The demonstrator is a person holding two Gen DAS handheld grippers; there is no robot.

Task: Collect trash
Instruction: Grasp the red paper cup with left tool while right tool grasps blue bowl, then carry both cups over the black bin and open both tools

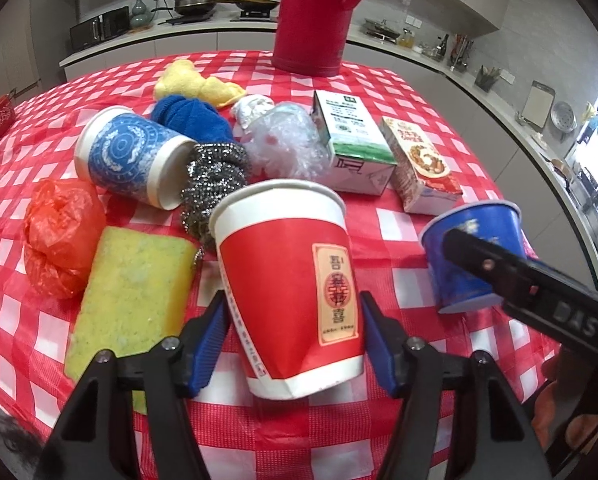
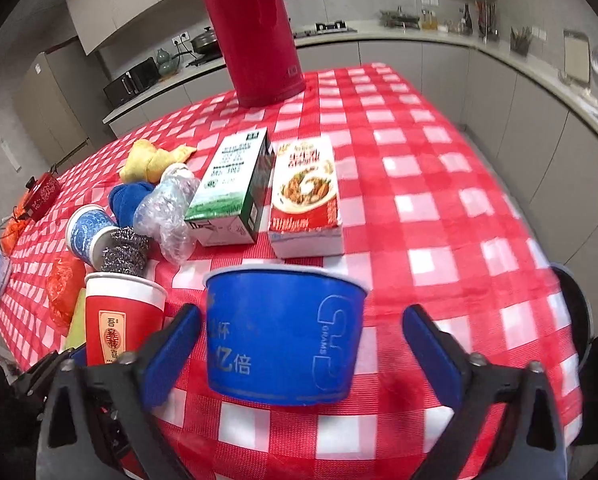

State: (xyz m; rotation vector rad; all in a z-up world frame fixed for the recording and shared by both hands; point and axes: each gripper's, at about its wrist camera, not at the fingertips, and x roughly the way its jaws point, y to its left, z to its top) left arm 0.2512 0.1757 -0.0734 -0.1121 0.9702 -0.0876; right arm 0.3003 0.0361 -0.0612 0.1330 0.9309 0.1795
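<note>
A red paper cup (image 1: 287, 292) with a gold label leans between the blue pads of my left gripper (image 1: 291, 300). Both pads press its sides, and its lower wall is creased. The same cup (image 2: 119, 320) shows at the left of the right wrist view. A blue paper cup (image 2: 283, 336) stands on the checked cloth inside my right gripper (image 2: 302, 312). Those jaws are open around it, with a clear gap on the right side. In the left wrist view that blue cup (image 1: 455, 284) stands to the right, crossed by a black finger (image 1: 499, 272) of the right gripper.
Behind the cups lie a blue-white paper cup (image 1: 127, 156), a steel scourer (image 1: 215, 176), a yellow sponge (image 1: 131, 300), an orange bag (image 1: 59, 236), crumpled clear plastic (image 1: 283, 144), a milk carton (image 2: 231, 192), a food box (image 2: 305, 196) and two cloths. A tall red thermos (image 2: 255, 32) stands at the back.
</note>
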